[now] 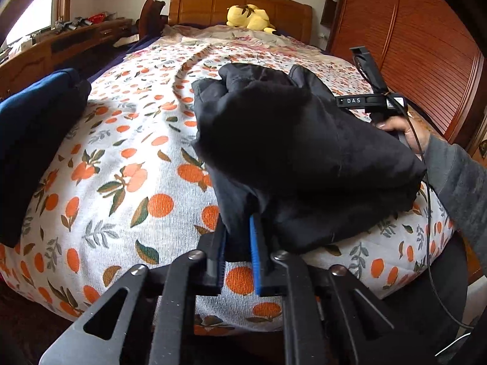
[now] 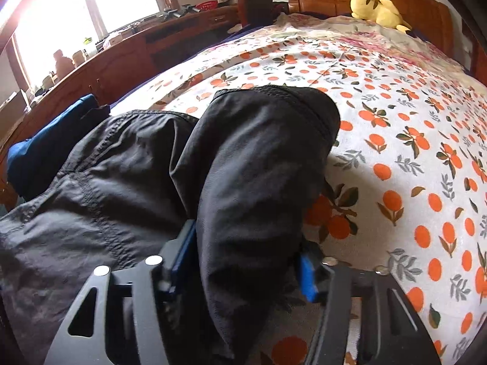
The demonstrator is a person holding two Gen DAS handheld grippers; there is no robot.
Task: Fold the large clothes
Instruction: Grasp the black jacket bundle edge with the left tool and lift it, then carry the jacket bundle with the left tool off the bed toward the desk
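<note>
A large black garment (image 1: 292, 152) lies bunched on the bed's orange-print sheet (image 1: 121, 158). My left gripper (image 1: 239, 240) is shut on a fold of its near edge, cloth pinched between the blue pads. In the right wrist view the same black garment (image 2: 243, 164) drapes over my right gripper (image 2: 243, 261), whose jaws stand wide with a thick fold between them; I cannot tell whether they clamp it. The right gripper's body (image 1: 371, 100) and the hand holding it show at the garment's far right side in the left wrist view.
A folded dark blue garment (image 1: 33, 140) lies at the bed's left edge; it also shows in the right wrist view (image 2: 45, 149). A yellow plush toy (image 1: 249, 18) sits by the wooden headboard. A wooden dresser (image 2: 127, 57) stands left, a wardrobe (image 1: 411, 45) right.
</note>
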